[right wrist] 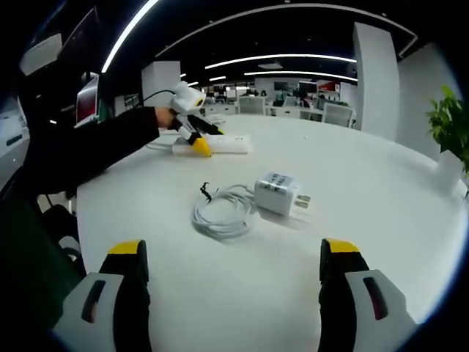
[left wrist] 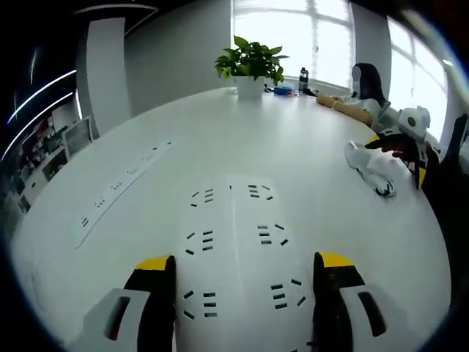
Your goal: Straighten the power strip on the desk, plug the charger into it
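Both hand-held grippers are gaping apart, left hand-held gripper [left wrist: 245, 275] hovering over one power strip [left wrist: 238, 246] mid-counter [left wrist: 308, 147], right hand-held gripper [right wrist: 234, 260] facing one charger [right wrist: 278, 193] lying beside its one coiled cable [right wrist: 222, 213].

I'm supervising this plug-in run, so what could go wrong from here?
The open left claw straddles the power strip; a skewed grip might twist it further. The charger lies on its side beside its coiled cable, so the open right claw could snag cable or grab it with the prongs misaligned.
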The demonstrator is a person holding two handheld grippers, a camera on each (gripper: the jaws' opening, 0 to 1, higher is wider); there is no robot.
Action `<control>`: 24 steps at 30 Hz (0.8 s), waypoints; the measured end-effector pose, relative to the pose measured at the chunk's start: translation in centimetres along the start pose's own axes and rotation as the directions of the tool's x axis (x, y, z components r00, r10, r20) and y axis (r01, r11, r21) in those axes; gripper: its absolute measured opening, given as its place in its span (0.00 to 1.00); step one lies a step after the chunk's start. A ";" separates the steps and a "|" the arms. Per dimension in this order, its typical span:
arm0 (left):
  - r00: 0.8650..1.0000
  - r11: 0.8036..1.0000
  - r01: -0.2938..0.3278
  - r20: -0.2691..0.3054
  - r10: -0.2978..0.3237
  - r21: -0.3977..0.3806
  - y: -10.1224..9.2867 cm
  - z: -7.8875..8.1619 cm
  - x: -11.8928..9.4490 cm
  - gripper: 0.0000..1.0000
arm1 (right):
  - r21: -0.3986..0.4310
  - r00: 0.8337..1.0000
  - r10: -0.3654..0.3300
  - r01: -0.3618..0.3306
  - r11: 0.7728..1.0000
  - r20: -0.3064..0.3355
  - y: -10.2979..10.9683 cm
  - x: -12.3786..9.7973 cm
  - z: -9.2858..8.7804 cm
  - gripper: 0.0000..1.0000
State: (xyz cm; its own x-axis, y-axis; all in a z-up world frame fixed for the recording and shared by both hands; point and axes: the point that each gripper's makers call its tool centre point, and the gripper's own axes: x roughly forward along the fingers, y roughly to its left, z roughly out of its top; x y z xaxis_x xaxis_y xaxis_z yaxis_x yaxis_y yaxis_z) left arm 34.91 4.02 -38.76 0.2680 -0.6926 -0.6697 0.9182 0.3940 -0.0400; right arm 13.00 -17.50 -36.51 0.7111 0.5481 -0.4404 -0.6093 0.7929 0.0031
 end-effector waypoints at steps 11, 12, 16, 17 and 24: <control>1.000 1.000 0.011 0.003 -0.011 0.009 0.1 0.4 0.6 0.78 | -0.003 1.000 -0.006 0.006 1.000 -0.002 -0.2 -0.2 0.0 0.97; 1.000 1.000 0.011 0.004 -0.011 0.009 0.1 0.5 0.7 0.78 | -0.003 1.000 -0.005 0.005 1.000 -0.004 -0.3 -0.1 0.0 0.97; 1.000 1.000 0.011 0.003 -0.011 0.008 0.3 0.7 0.9 0.78 | -0.003 1.000 -0.006 0.006 1.000 -0.003 -0.3 -0.1 0.1 0.97; 1.000 1.000 0.012 0.003 -0.012 0.009 0.4 0.8 1.1 0.78 | -0.005 1.000 -0.006 0.006 1.000 -0.003 -0.3 -0.1 0.1 0.97; 1.000 0.999 0.026 0.004 -0.026 0.020 0.5 1.3 1.6 0.78 | -0.002 1.000 -0.006 0.006 1.000 -0.005 -0.4 -0.1 -0.1 0.97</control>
State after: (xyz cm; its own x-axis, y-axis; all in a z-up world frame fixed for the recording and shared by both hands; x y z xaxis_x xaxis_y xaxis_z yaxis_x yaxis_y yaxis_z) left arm 36.18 2.36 -38.92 0.2447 -0.7051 -0.6656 0.9308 0.3631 -0.0426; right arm 13.16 -17.89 -36.52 0.7132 0.5418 -0.4448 -0.6054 0.7960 -0.0011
